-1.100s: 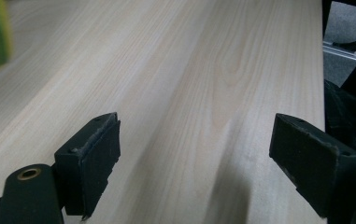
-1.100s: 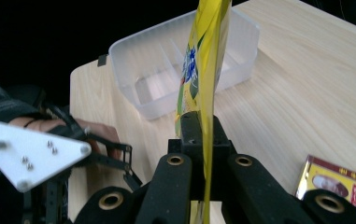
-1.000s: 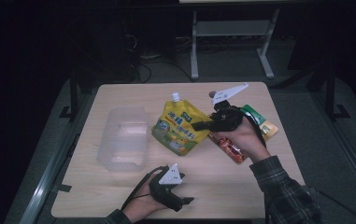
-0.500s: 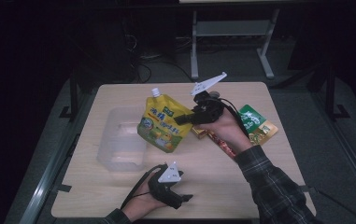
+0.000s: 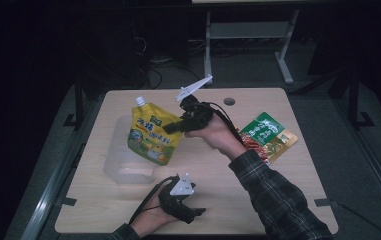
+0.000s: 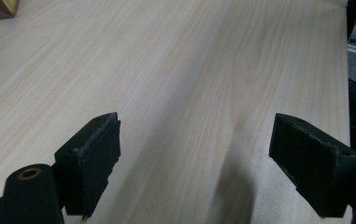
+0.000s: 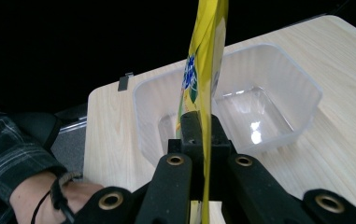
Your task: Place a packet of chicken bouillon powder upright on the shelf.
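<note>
Two grippers, one loaded. Left to right:

Bin (image 5: pixel 128 155): clear plastic, on the left half of the table (image 5: pixel 278 210), nothing in it as far as the right gripper view (image 7: pixel 264 88) shows.

Pouch (image 5: pixel 153 135): yellow spouted bag, off the table, hanging over the bin's right edge in the high view. Long axis roughly upright, spout at top, tilted a bit. In the right gripper view it's edge-on (image 7: pixel 206 56), with the bin just behind and below it.

Left gripper (image 5: pixel 190 212): resting near the table's front edge, below the bin. Jaws wide apart, nothing between them, just bare wood (image 6: pixel 189 93).

Right gripper (image 5: pixel 170 127): clamped tight on the pouch's right edge, about mid-height, reaching leftward from the hand (image 5: pixel 213 132). Its own view has the jaws (image 7: pixel 199 140) pinching the thin film.

Key relation: the bin lies left of and below the held pouch, so my read is the next move is a short carry left and down, then release. With the long axis vertical the pouch may land standing and tip; the right hand is the one doing the work, the left is nearer the bin but idle.

Packet (image 5: pixel 268 135): green and orange, flat on the table right of the hand.

Surface: light wood, matte. Room: dark, white frame legs and cables on the floor behind.
</note>
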Demonstrator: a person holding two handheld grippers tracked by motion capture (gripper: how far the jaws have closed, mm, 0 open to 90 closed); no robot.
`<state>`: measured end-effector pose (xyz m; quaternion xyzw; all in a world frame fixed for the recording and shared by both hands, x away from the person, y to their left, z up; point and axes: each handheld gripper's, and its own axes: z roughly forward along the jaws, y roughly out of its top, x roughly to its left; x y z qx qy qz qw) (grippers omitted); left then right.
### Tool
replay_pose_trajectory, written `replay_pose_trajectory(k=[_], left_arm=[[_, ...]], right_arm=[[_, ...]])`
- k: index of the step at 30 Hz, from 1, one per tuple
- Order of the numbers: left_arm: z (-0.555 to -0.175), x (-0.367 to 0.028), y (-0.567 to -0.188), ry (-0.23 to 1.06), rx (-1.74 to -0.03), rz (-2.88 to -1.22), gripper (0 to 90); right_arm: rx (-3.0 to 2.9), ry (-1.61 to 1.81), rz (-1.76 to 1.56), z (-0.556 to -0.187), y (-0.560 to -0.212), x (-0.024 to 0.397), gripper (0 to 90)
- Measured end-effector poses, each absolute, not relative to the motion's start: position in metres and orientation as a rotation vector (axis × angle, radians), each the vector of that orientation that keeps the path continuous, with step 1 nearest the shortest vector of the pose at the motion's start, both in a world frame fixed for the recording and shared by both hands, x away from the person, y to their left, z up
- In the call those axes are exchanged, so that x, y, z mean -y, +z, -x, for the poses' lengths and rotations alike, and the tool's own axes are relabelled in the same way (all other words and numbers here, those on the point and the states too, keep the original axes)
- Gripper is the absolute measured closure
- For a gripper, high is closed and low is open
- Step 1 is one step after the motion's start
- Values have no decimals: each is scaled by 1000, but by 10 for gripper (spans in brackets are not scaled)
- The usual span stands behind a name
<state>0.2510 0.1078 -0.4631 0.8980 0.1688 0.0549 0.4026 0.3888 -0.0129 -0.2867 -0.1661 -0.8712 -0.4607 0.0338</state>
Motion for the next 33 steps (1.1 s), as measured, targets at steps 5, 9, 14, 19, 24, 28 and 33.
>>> replay_pose_trajectory(k=[5,9,14,19,24,28,33], left_arm=[[-250,-107,-463,138,-425,-2272,159],[-250,-107,-463,139,-421,-2275,159],[-250,-108,-463,134,-427,-2274,159],[-249,-106,-464,119,-431,-2266,158],[-249,-107,-463,119,-424,-2284,158],[-249,-107,-463,122,-425,-2274,158],[-250,-108,-463,129,-420,-2272,158]], right_arm=[[2671,-1407,501,-388,-285,-4,900],[2681,-1392,491,-388,-286,-16,900],[2675,-1387,489,-390,-288,-28,900],[2655,-1368,497,-390,-291,-38,900],[2659,-1347,491,-390,-297,-45,900],[2662,-1334,492,-391,-303,-51,900],[2663,-1306,504,-391,-309,-59,899]])
